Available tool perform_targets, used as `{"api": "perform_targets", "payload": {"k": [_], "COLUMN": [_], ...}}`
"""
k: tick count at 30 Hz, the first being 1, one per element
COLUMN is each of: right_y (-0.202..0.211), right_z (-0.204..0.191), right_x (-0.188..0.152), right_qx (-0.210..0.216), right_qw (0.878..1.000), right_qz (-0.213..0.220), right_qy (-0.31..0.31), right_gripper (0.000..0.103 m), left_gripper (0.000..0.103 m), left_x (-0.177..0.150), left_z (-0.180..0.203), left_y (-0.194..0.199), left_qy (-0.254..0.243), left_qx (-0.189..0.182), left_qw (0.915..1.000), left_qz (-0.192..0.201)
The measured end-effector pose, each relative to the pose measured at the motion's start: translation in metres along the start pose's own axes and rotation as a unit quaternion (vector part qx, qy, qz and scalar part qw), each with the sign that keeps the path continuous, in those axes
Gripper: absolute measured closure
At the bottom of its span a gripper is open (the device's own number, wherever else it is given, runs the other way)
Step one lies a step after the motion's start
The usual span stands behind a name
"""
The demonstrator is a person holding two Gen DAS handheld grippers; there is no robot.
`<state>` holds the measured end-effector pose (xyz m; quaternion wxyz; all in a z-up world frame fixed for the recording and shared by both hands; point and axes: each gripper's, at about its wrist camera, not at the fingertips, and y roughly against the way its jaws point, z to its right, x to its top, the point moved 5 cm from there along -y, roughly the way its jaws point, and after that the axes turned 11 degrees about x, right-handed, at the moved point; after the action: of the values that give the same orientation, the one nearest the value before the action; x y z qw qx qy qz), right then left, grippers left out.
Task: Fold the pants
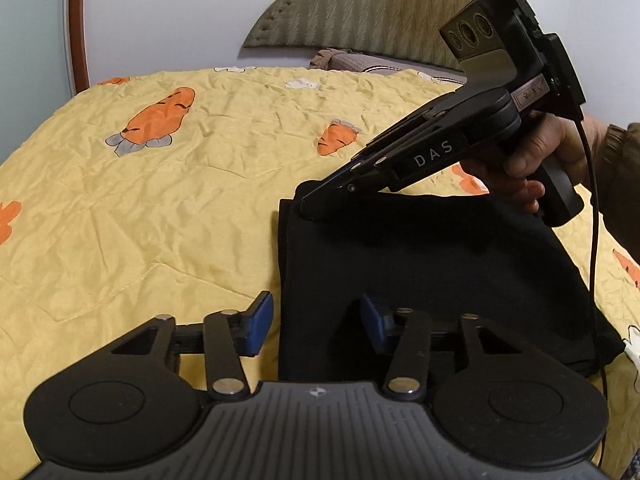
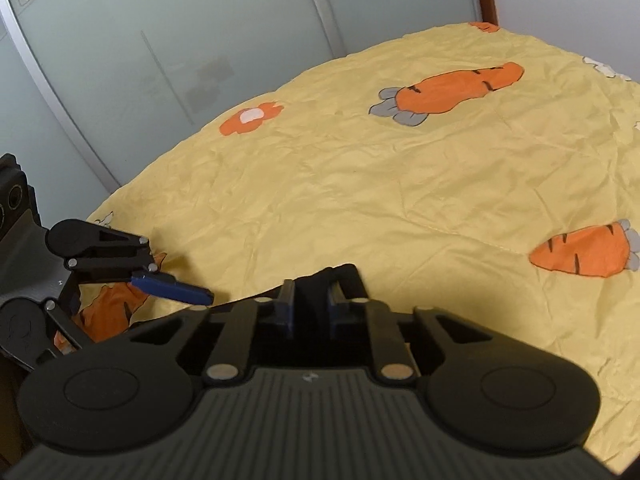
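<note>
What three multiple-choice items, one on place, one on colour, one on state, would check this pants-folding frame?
1. Where do the pants lie?
A. on the yellow bedspread
B. on the floor
C. on a chair

2. What colour are the pants?
A. red
B. white
C. black

3. How does the right gripper stand?
A. wide open above the bed
B. shut on the pants
C. out of view

Key: 1 A, the dark folded cloth rests on the carrot-print spread; 2 C, the fabric is black in both views; 3 B, its tips pinch the far corner while the left gripper straddles the near edge, open.
</note>
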<state>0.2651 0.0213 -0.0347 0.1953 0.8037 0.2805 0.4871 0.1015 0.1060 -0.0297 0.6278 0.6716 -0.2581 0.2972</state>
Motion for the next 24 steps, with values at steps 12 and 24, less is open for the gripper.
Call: {"api": "perform_targets", "payload": {"k": [12, 24], "right_y": [-0.029, 0.063], "right_z": [-0.011, -0.072], "right_x": [0.018, -0.028], "right_qx": [-0.064, -0.150], "right_qw": [0.997, 0.981], "right_qz": [-0.023, 0.115], "right_qy": [0.041, -0.029], "right_gripper": [0.092, 0.070], "left_gripper": [0.058, 0.058], "left_x": [0.000, 0.016], "left_z": [-0.015, -0.021], "left_y": [0.000, 0.019], "left_qy": [0.016, 0.045], "left_qx": [0.031, 0.012], "left_qw": [0.9991, 0.9989], "left_qz": [-0.024, -0.005]}}
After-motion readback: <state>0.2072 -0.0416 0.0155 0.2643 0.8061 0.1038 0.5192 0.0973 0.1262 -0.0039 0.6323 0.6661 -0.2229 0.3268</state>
